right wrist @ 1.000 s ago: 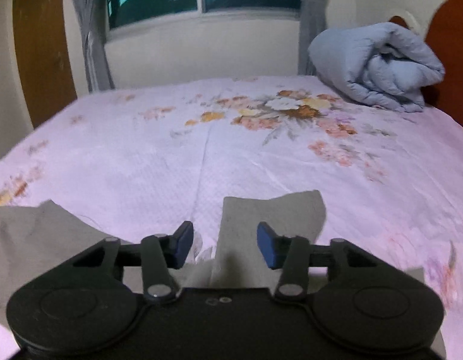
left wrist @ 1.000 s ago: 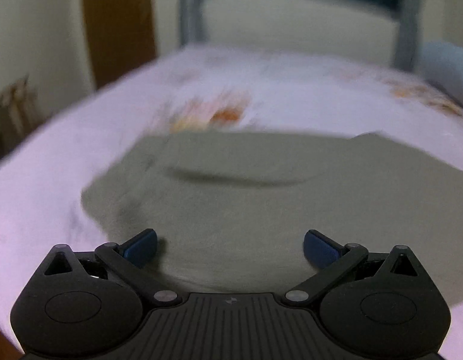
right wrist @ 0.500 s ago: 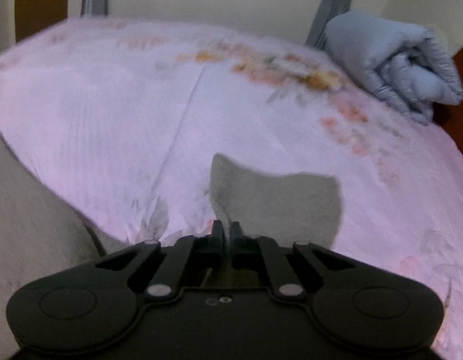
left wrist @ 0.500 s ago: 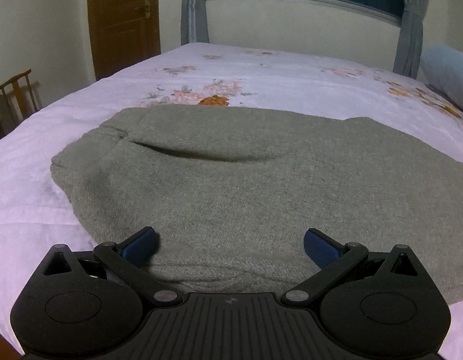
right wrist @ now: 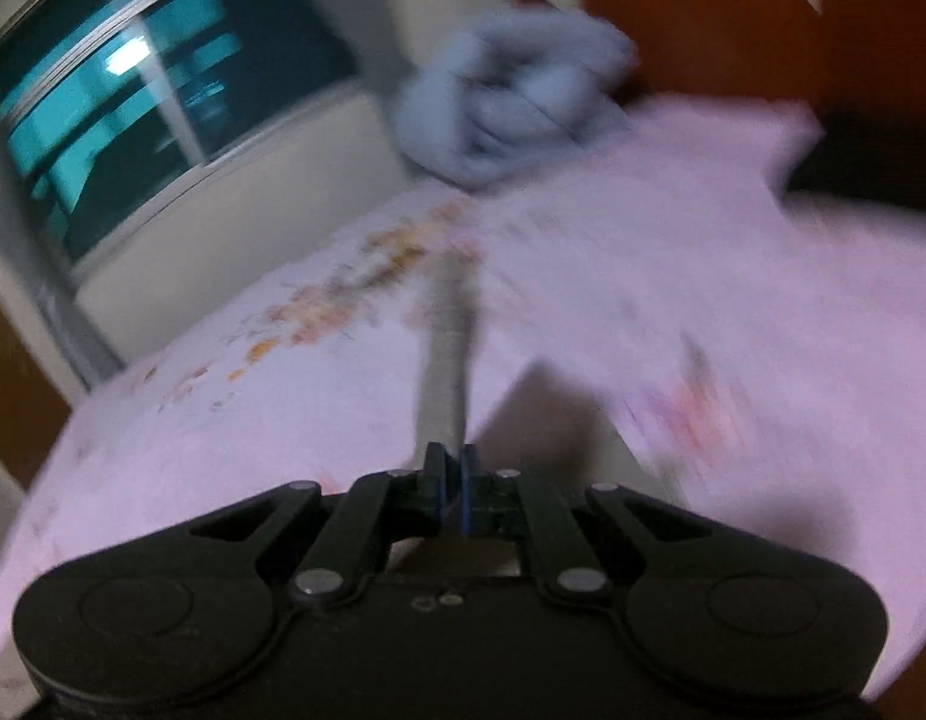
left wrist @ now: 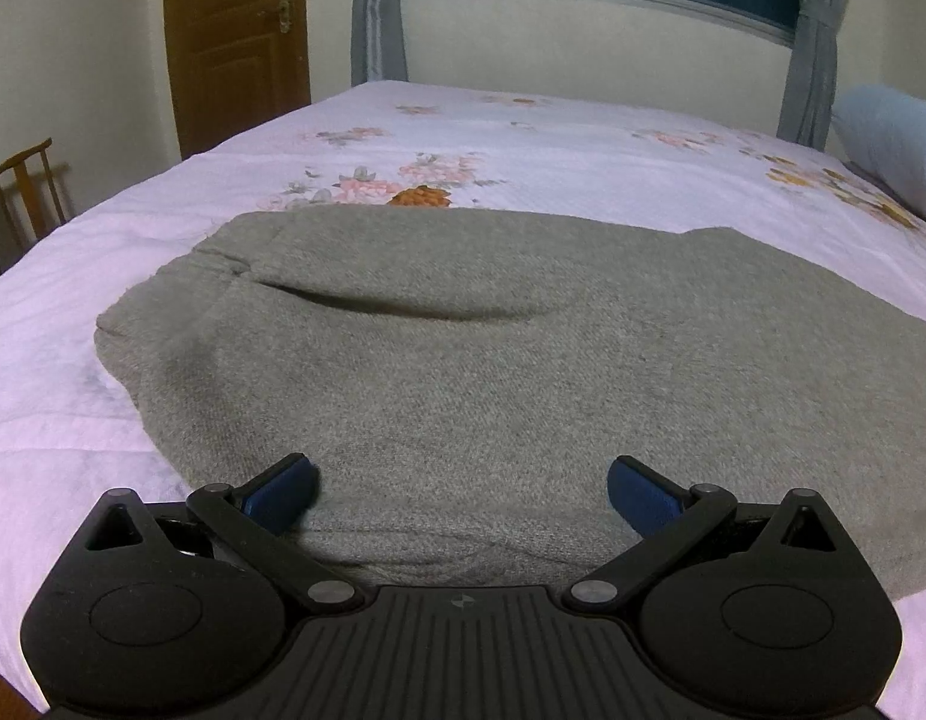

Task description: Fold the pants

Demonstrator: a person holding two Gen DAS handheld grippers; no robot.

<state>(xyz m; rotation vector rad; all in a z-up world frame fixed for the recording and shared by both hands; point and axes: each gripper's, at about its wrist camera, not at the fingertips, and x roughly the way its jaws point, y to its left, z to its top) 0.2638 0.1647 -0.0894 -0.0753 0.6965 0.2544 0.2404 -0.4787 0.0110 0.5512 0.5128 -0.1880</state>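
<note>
floral bedsheet (left wrist: 583, 144) carries grey pants (left wrist: 493, 348) spread flat just ahead of the left gripper (left wrist: 460, 489), whose jaws gape wide, holding nothing. right gripper (right wrist: 451, 489) pinches a pants (right wrist: 445, 354) strip stretching forward; blurred blue duvet (right wrist: 511, 102) beyond.

The left gripper (left wrist: 460, 489) sits low in the centre of its frame, level, its two blue-padded fingers (left wrist: 280, 489) spread wide apart with nothing between them. The right gripper (right wrist: 453, 495) is tilted, its view blurred; its fingers are pressed nearly together at lower centre, pinching a thin strip of the pants (right wrist: 448, 354).
</note>
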